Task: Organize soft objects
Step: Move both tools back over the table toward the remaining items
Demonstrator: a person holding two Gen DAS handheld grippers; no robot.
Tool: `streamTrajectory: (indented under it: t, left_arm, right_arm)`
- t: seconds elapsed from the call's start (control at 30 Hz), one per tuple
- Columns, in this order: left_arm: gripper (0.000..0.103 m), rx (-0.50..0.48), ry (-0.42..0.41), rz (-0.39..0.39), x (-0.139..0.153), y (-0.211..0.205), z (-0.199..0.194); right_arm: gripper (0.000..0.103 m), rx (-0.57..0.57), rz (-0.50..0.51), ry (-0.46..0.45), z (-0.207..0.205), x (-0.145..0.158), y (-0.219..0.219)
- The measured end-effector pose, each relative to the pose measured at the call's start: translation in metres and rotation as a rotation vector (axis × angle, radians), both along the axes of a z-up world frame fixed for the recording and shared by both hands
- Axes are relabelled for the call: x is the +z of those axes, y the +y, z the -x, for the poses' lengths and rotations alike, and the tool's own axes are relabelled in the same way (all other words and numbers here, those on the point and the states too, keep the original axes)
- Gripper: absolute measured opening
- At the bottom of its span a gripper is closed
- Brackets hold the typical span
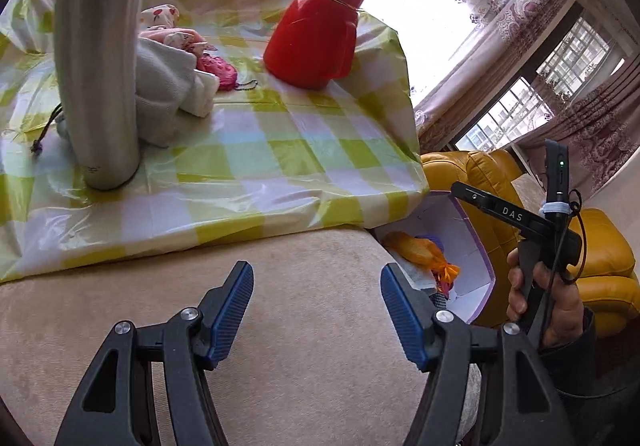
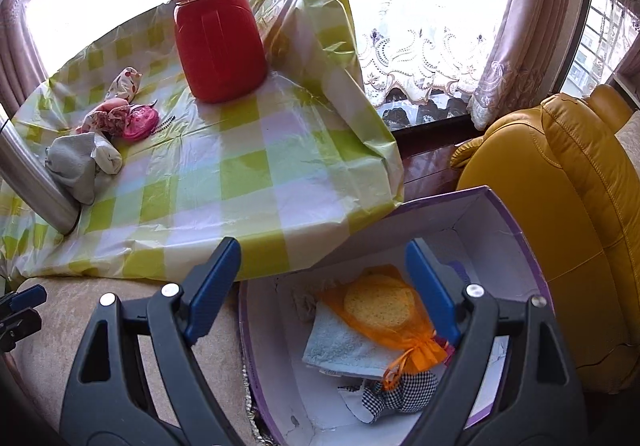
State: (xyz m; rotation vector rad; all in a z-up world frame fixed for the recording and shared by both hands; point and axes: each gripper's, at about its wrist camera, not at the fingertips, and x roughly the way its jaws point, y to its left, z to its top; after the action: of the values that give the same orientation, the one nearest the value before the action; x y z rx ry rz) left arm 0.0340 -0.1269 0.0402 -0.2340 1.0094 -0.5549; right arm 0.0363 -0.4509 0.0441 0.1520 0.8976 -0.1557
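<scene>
Soft pile beyond the steel flask, both my tongs empty

Grey cloth with pink pouch lies against the steel flask, up and left of my left gripper, long axis running away from me; left is nearer. Right gripper hangs over the box. Both spread, pinching nothing
</scene>
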Motion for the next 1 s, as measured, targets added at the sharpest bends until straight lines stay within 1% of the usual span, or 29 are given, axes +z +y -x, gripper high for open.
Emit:
streamTrajectory:
  t: [0.27, 0.4, 0.53, 0.7, 0.77, 0.83, 0.9, 1.0]
  left_arm:
    - [0.067, 0.197, -0.001, -0.004, -0.001, 0.091, -0.005]
    - [0.067, 0.267, -0.001, 0.017, -0.001, 0.127, -0.014]
    - [0.066, 0.321, 0.001, 0.036, -0.004, 0.155, -0.024]
    - [0.064, 0.351, -0.009, 0.028, -0.007, 0.177, -0.044]
    - [0.064, 0.351, -0.008, 0.036, -0.008, 0.183, -0.053]
    - [0.063, 0.350, -0.004, 0.042, -0.011, 0.189, -0.063]
    - [0.062, 0.341, 0.009, 0.050, -0.017, 0.192, -0.074]
    - [0.058, 0.327, 0.050, 0.073, -0.030, 0.195, -0.091]
  right_arm:
    - [0.086, 0.146, 0.010, -0.013, -0.035, 0.001, 0.063]
    - [0.086, 0.230, 0.008, -0.018, -0.058, 0.000, 0.097]
    - [0.086, 0.307, 0.019, -0.011, -0.084, -0.006, 0.131]
    - [0.086, 0.394, 0.046, -0.008, -0.114, -0.013, 0.170]
    - [0.086, 0.426, 0.059, -0.011, -0.126, -0.016, 0.184]
    - [0.086, 0.454, 0.093, 0.001, -0.138, -0.021, 0.198]
    - [0.086, 0.480, 0.128, 0.015, -0.150, -0.028, 0.210]
    - [0.086, 0.511, 0.185, 0.055, -0.167, -0.041, 0.227]
